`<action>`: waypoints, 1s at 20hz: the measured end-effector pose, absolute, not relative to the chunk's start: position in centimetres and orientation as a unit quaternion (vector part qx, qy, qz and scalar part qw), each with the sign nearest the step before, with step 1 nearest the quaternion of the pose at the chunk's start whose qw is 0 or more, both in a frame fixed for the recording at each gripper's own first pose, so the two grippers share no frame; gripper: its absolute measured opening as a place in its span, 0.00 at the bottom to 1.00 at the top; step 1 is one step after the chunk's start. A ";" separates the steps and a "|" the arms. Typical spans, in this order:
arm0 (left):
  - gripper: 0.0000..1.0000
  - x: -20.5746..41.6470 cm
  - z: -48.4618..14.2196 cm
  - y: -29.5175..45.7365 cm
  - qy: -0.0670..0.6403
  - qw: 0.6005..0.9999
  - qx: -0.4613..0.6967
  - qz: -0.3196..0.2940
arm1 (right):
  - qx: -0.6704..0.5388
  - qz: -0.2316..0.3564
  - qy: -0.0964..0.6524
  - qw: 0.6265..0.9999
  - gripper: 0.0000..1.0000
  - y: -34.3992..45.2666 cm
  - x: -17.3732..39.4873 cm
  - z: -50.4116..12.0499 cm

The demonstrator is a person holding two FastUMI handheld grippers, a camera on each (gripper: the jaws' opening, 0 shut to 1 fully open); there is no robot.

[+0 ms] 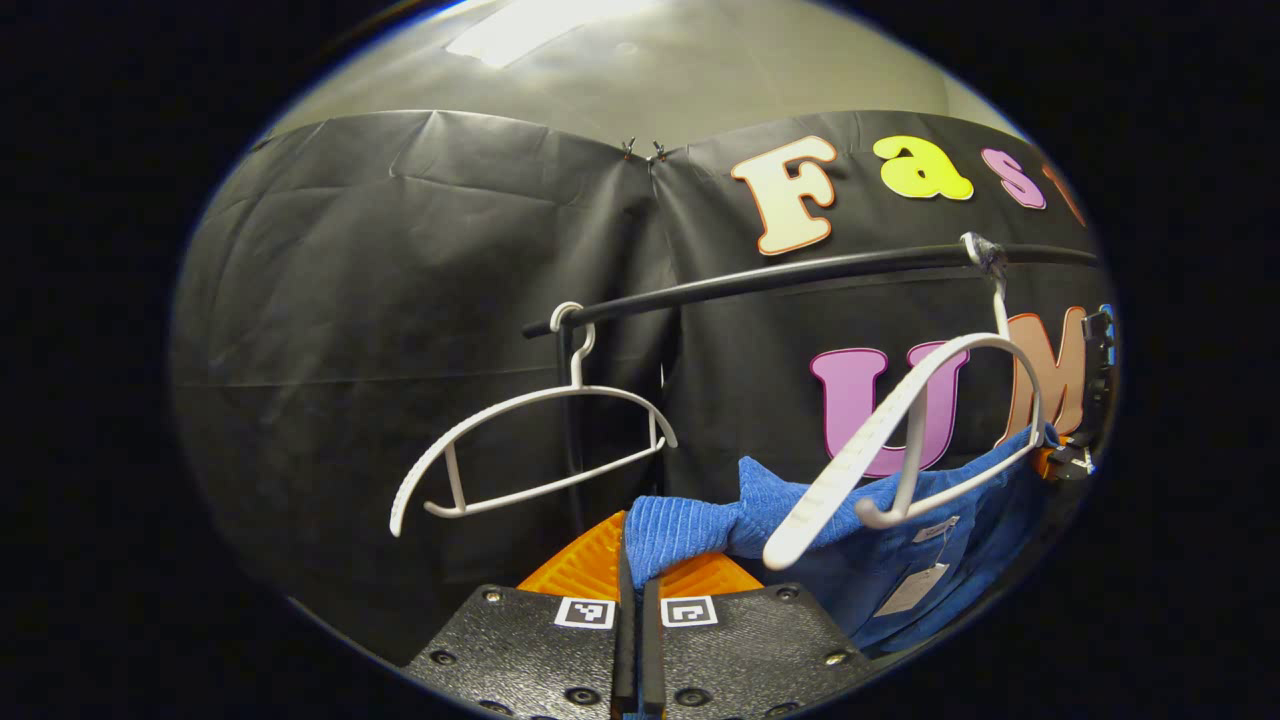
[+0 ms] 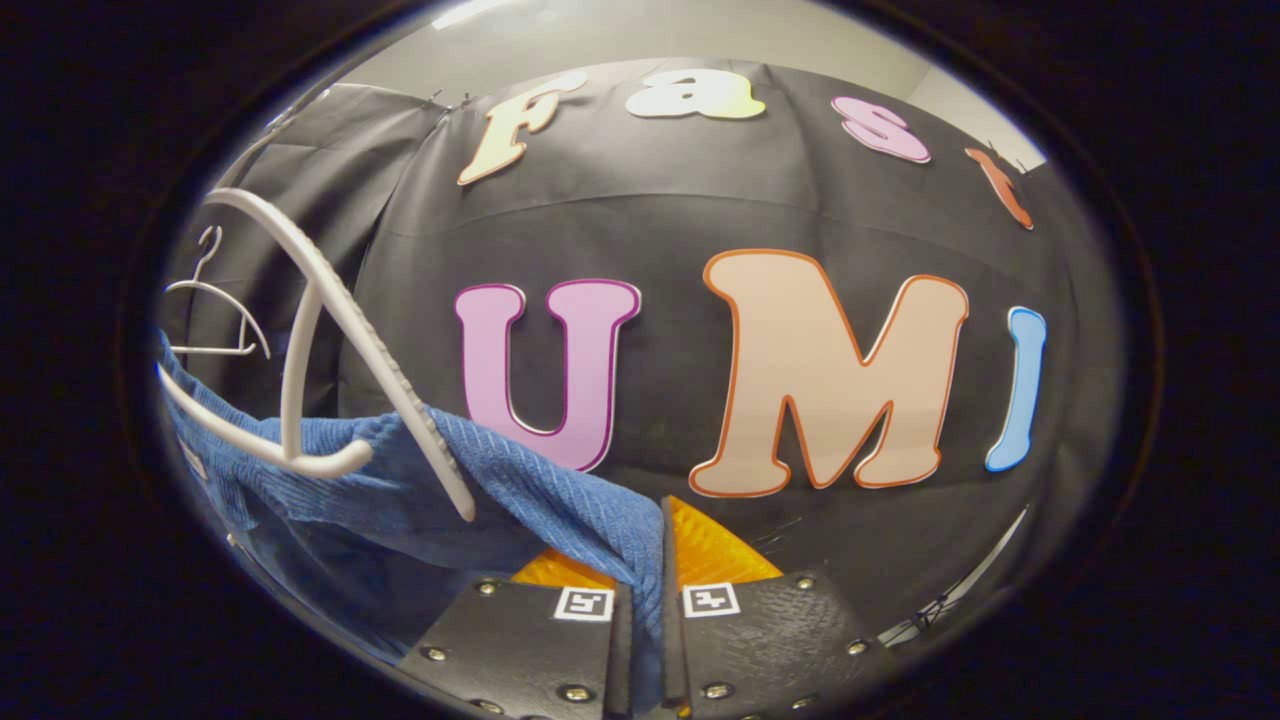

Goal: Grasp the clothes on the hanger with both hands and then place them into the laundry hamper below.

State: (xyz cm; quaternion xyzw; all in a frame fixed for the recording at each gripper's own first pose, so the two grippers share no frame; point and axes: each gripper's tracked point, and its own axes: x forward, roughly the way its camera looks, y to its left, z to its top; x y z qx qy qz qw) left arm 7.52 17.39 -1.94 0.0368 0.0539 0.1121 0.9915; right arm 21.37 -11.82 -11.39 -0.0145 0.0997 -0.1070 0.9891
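Each tool, left (image 1: 633,600) and right (image 2: 640,600), pinches a corner of the blue ribbed knit garment (image 1: 690,530) draped below the white plastic hanger (image 1: 900,440).

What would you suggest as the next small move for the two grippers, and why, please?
Probably draw both grippers down and away together. The left gripper and the right gripper each pinch a bunched end of the blue garment, but its middle is draped over the lower bar of the white hanger on the black rail. An even pull should slide it free.
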 end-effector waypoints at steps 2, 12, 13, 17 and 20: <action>0.03 7.1 -2.9 17.6 0.062 0.991 0.034 0.117 | -0.015 -0.103 0.108 0.989 0.11 -11.7 21.5 -12.1; 0.03 4.0 -8.1 17.4 0.110 0.985 0.055 0.121 | -0.020 -0.079 0.152 0.985 0.11 -9.9 18.1 -15.8; 0.03 3.8 -8.6 17.1 0.116 0.985 0.056 0.119 | -0.021 -0.075 0.157 0.985 0.11 -9.5 17.6 -16.3; 0.00 2.9 -10.6 16.0 0.133 0.983 0.065 0.108 | -0.022 -0.059 0.176 0.982 0.11 -7.9 16.0 -17.8; 0.00 2.9 -11.8 14.7 0.143 0.983 0.069 0.091 | -0.025 -0.044 0.186 0.981 0.11 -6.4 15.0 -18.6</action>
